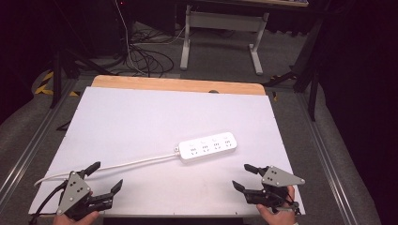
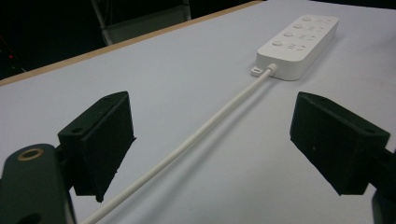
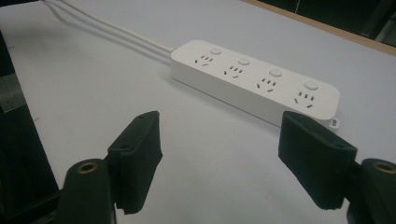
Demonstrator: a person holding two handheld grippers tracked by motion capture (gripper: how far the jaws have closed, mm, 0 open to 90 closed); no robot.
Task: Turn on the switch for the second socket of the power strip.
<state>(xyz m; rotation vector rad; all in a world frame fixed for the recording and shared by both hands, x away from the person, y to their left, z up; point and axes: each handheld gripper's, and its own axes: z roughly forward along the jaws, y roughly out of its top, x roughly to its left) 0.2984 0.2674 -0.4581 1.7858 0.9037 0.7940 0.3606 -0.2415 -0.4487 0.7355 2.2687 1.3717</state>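
A: Entry. Where is the power strip (image 1: 207, 146)?

B: Flat on the white table (image 1: 141, 117), a little right of centre, well ahead of both my claws. Four sockets face up, each with a round button beside it. Its long side runs roughly left to right in the high view.

A: And the cord (image 1: 126, 163)?

B: It leaves the strip's left end and runs toward the near left edge of the table. In the left gripper view it passes on the table between my left jaws, which stand apart from it on either side.

A: State of the left claw (image 1: 105, 176)?

B: Wide open, nothing in it. It is at the near left corner, my hand (image 1: 75, 216) at the bottom edge.

A: Right claw (image 1: 245, 176)?

B: Also wide open and empty, at the near right corner, pointing left and forward. In the right gripper view the strip lies beyond the jaws, not touching them.

A: Anything else noted?

B: A wooden strip along the far table edge; cables (image 1: 145, 56) on the floor beyond.
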